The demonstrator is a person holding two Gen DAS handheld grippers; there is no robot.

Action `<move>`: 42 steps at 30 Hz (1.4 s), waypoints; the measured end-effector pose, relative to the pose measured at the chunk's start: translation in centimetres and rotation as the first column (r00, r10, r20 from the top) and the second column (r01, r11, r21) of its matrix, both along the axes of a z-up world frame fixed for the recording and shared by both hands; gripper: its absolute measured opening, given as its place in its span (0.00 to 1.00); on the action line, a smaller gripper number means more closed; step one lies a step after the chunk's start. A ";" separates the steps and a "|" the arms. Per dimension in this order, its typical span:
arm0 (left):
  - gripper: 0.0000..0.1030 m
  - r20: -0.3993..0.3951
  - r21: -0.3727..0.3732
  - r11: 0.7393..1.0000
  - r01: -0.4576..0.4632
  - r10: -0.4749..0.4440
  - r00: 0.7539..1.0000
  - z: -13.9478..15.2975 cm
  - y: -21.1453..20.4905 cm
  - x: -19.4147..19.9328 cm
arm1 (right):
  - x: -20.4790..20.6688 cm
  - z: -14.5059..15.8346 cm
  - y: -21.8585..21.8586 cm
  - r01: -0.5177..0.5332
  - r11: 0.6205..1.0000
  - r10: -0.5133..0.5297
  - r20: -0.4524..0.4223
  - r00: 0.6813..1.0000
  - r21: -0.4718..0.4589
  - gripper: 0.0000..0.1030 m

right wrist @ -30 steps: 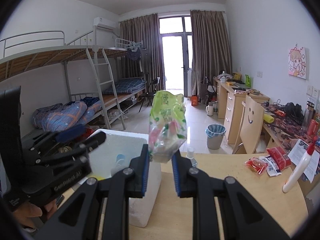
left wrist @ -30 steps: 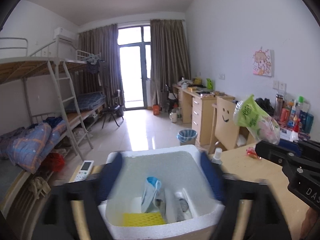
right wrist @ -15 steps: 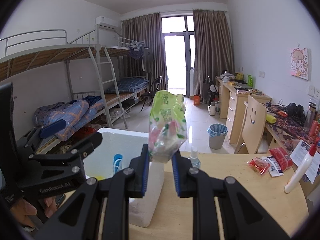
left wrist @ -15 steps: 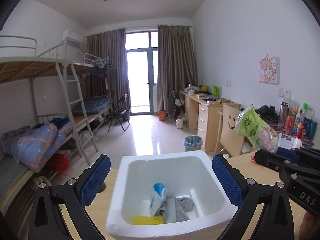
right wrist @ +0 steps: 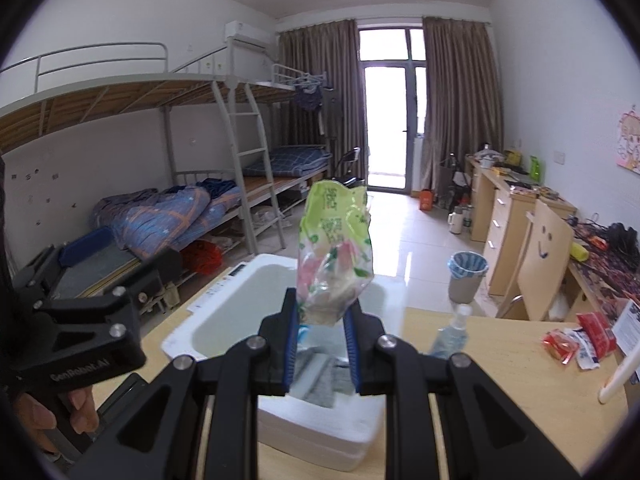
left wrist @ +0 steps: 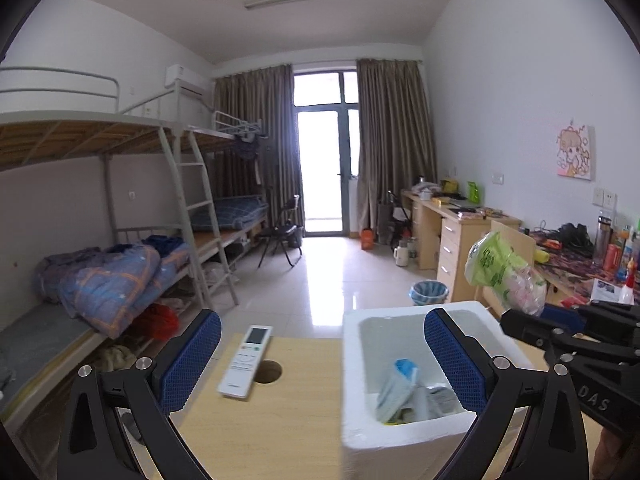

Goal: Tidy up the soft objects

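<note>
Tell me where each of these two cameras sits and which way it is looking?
Left wrist view: sits on the left tongs, looks along their open blue pads down the room toward the window; below lie a remote and a white foam box; the right tongs enter from the right.
Right wrist view: sits on the right tongs, looks the same way over the box; they grip a green bag; the left tongs and a hand show at left.
Shared: box, bag, bunk beds, window.
</note>
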State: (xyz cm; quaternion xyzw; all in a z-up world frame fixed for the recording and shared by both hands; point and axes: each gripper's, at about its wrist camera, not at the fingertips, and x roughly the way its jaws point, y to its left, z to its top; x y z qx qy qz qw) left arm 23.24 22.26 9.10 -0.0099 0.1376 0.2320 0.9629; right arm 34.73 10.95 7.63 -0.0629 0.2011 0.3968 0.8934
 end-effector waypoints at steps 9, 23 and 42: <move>0.99 -0.017 -0.001 0.999 -0.041 0.041 0.999 -0.2 0.9 -0.5 | 0.6 0.0 0.9 -0.025 1.000 0.025 -0.015 1.000 0.001 0.24; 0.99 -0.007 -0.007 0.999 -0.048 0.048 0.999 -0.2 0.9 -0.6 | 1.6 -0.8 2.1 -0.028 1.000 0.027 -0.045 0.999 -0.012 0.67; 0.99 -0.005 0.004 0.999 -0.032 0.032 0.999 0.7 -0.2 -0.9 | 0.6 0.1 0.4 -0.024 1.000 0.024 -0.047 0.999 -0.001 0.69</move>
